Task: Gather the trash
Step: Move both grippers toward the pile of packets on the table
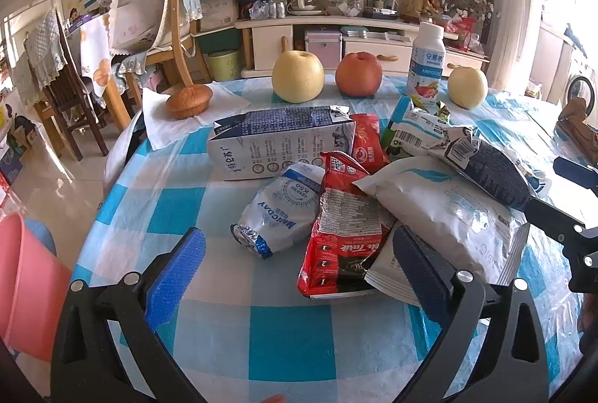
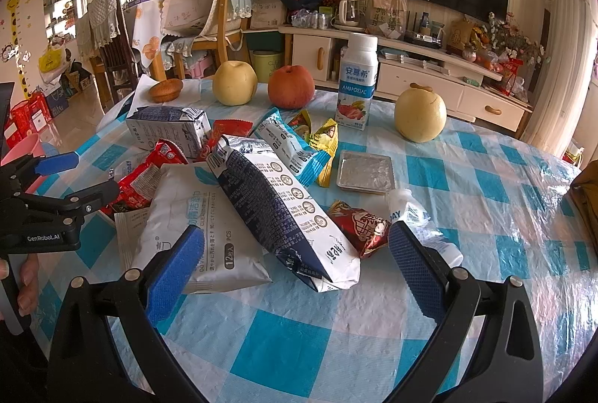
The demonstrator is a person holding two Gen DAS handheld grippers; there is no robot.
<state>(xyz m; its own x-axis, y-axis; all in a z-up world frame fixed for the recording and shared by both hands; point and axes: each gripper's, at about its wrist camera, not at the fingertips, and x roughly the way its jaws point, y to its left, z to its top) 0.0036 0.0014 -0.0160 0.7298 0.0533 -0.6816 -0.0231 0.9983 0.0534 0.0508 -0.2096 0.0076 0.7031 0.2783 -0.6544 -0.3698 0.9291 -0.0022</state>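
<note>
Right wrist view: my right tongs (image 2: 295, 266) gape, empty, straddling the navy carton (image 2: 276, 205), lengthwise toward me; left tongs (image 1: 299, 266) gape too.

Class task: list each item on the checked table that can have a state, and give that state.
left gripper: open, empty
right gripper: open, empty
milk carton: lying on its side
yogurt bottle: upright, capped
foil tray: flat on table
cupcake: on napkin
</note>
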